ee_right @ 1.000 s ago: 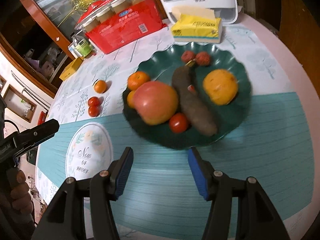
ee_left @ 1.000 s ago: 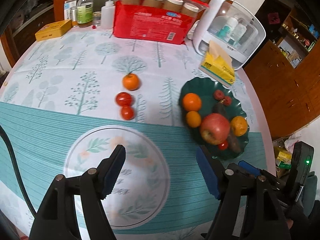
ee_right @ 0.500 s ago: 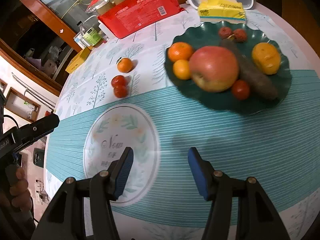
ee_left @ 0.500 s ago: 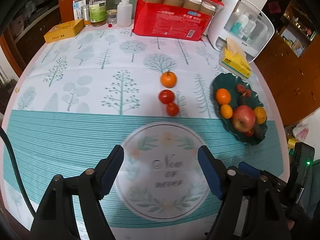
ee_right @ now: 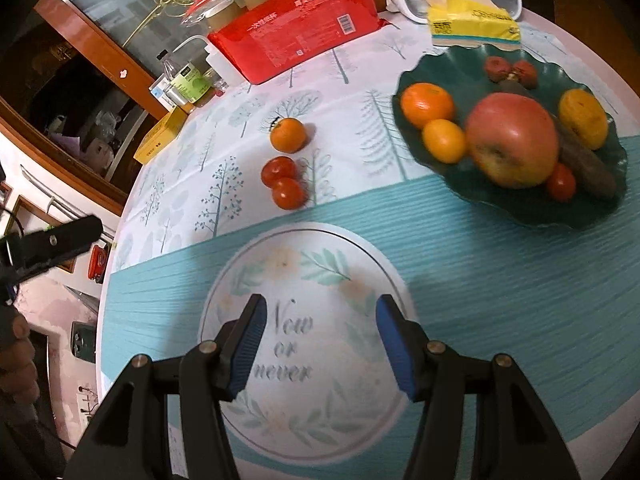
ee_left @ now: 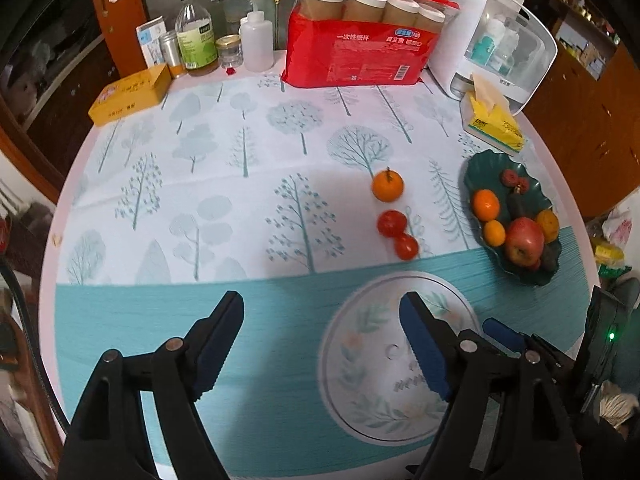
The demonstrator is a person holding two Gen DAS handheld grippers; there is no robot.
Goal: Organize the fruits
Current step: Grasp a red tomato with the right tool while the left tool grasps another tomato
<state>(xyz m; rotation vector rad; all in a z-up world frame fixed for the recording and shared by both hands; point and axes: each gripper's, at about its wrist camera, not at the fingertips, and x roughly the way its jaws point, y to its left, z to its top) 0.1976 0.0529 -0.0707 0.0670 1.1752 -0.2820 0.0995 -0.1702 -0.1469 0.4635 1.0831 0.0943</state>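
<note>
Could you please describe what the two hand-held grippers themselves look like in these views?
Both the left hand-held gripper and the right hand-held gripper have black angular linkage arms with silver rivets and ribbed blue pads. A black cable runs beside the left one.

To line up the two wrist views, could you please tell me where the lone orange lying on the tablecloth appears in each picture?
Left wrist view: the orange lies right of centre, left of the green plate, above two tomatoes.
Right wrist view: the orange lies left of centre in the upper half, above the same tomatoes, left of the plate.
Shared landmark: the red pack of paper cups at the table's far edge.
</note>
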